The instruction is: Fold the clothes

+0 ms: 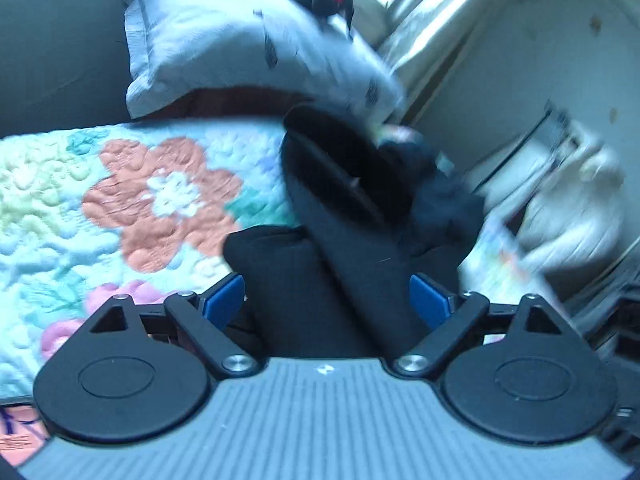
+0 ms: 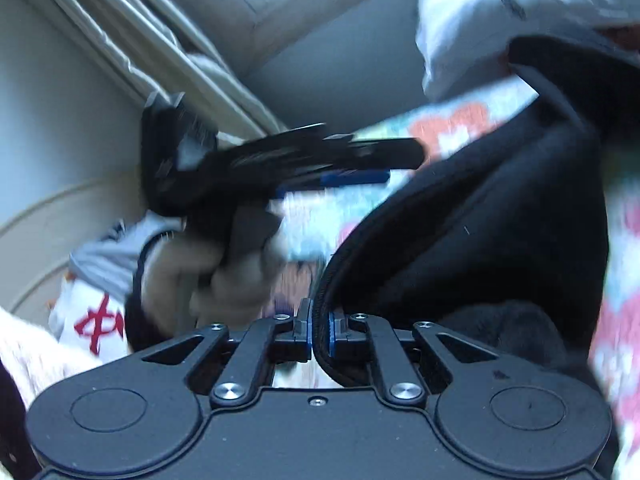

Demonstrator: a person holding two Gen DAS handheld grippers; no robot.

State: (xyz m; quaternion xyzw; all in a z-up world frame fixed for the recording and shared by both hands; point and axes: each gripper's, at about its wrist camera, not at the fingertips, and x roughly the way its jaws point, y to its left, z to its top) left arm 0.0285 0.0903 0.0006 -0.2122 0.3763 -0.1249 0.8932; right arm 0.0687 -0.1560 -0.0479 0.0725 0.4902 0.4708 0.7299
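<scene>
The black, ribbed-edged knit garment point(image 2: 500, 216) is gripped at its corded hem by the right tongs point(image 2: 320, 338), whose blue pads are clenched on that edge with only the thickness of the cloth between them. From that pinch the fabric rises ahead and to the right of the right tongs, so its long axis is judged to run away from them toward the white printed pillow point(image 2: 500, 12) at the head of the bed. The left tongs point(image 1: 326, 300) are released, their blue pads point(image 1: 224, 300) standing wide apart with a long black fold of the garment point(image 1: 360, 264) lying between and ahead of them, untouched as far as can be seen. That fold slants from near the left tongs up and leftward over the pastel floral quilted bedspread point(image 1: 120, 200). The right hand is therefore the one already on the cloth, and the left tongs are seen from the right wrist view hovering just to the left, above the bedspread. The next move is judged to depend on the left tongs being brought onto the free edge ahead of them.
</scene>
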